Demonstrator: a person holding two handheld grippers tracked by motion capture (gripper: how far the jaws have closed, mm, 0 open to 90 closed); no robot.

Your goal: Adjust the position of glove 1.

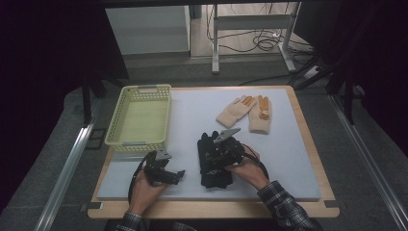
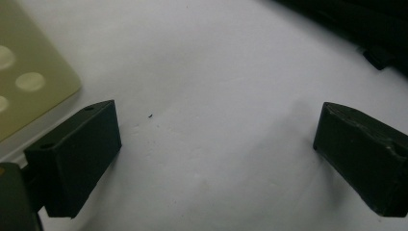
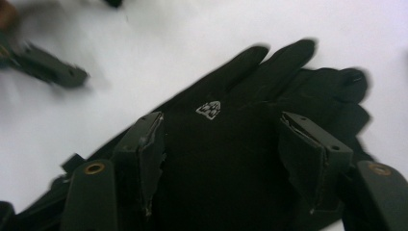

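A pair of black gloves (image 1: pixel 214 166) lies stacked on the white mat (image 1: pixel 192 113) near the front edge. One glove (image 3: pixel 250 82) has a small white logo on its back. My right gripper (image 1: pixel 210 155) hovers low over the gloves with its jaws wide apart. In the right gripper view the right gripper (image 3: pixel 221 132) straddles the glove's back, and the pads do not squeeze it. My left gripper (image 1: pixel 180 174) rests on the mat left of the gloves, open. The left gripper (image 2: pixel 216 130) has only bare mat between its jaws.
A pale yellow perforated basket (image 1: pixel 144 90) stands at the mat's left rear, and its corner (image 2: pixel 29 82) lies near my left jaw. A pair of beige gloves (image 1: pixel 246 113) lies at the back right. The wooden table edge (image 1: pixel 211 209) runs along the front.
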